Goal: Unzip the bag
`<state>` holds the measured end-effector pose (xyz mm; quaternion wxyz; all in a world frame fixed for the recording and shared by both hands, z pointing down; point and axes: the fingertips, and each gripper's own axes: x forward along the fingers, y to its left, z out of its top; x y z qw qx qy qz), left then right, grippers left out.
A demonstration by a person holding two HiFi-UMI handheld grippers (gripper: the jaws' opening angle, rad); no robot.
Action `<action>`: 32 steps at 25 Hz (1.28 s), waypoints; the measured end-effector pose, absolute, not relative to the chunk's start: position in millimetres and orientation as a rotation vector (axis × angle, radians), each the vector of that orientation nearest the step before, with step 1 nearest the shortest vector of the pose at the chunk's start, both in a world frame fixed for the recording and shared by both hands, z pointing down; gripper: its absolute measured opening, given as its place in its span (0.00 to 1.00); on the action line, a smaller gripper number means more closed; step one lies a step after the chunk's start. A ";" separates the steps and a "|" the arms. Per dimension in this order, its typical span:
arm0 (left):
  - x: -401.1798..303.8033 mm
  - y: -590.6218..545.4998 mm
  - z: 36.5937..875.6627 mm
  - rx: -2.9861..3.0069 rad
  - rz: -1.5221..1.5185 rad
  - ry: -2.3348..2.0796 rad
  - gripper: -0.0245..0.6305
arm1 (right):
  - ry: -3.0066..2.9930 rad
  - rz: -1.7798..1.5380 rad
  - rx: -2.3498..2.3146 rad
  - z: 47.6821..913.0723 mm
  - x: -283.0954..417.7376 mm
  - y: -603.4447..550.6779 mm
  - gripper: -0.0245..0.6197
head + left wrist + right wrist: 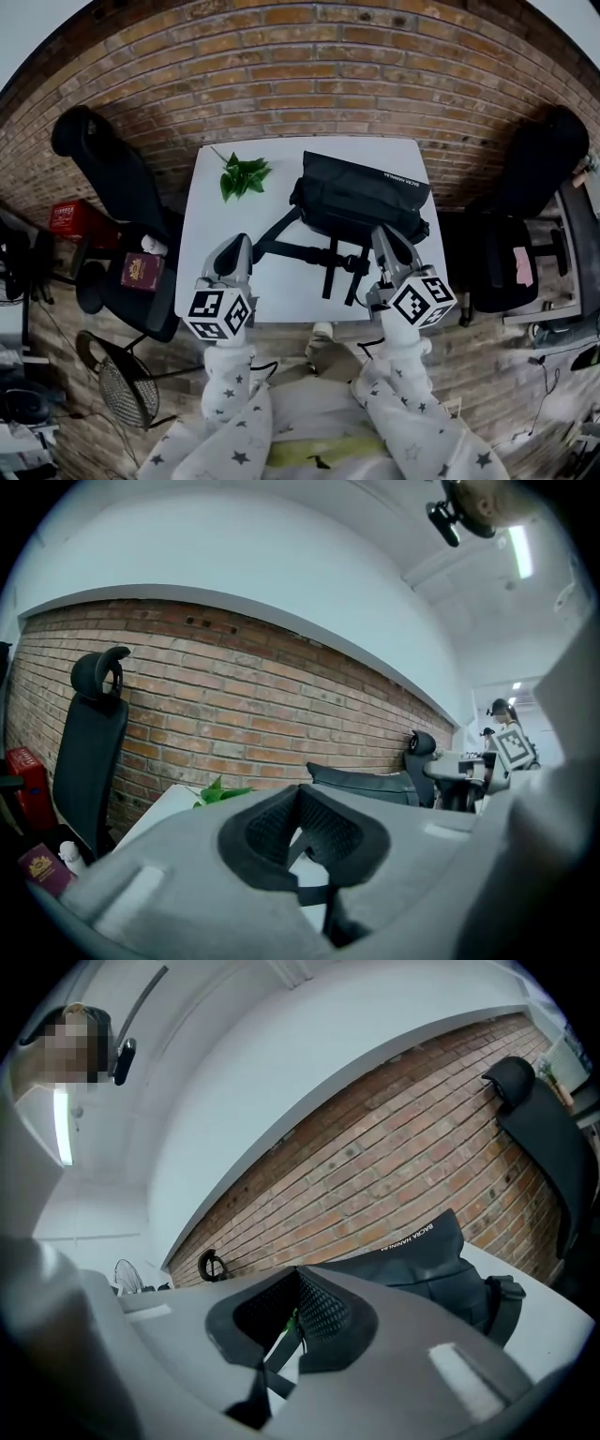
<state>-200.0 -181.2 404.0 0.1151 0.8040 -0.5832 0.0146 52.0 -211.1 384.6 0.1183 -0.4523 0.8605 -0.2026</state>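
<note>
In the head view the bag [361, 197] lies on the desk [214, 262], towards its back right corner. Its straps [323, 255] trail forward to the front edge. A leafy sprig [242, 175] sits near the back left corner. The left gripper [236, 246] hangs over the front left of the desk and the right gripper [386, 238] over the front right, close to the bag's near side. Neither touches anything. The zip pull cannot be made out here, so a reach could land on fabric or on a strap rather than on the slider.

In the left gripper view the left gripper [300, 794] has its jaws together with nothing in them. The bag [361, 785] is ahead and to the right, and the sprig [217, 792] is nearer. Driving in with the jaws together would likely just shove the bag towards the back edge.

In the right gripper view the right gripper [298, 1283] also has its jaws together and holds nothing. The bag [422, 1265] is just beyond them, with a strap below. If only one gripper pulls while the other does not pin the bag, the whole bag will probably slide and the zip will stay put. The loose straps could also snag a jaw.
</note>
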 end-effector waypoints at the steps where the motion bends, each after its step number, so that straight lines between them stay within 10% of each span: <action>1: -200.0 -187.1 404.2 2.354 0.040 -1.710 0.04 | 2.521 -0.599 -1.317 385.8 51.4 -216.5 0.05; 32: -141.7 -329.1 424.4 2.608 0.129 -1.215 0.11 | 2.752 -0.888 -1.196 494.3 -65.7 -268.5 0.20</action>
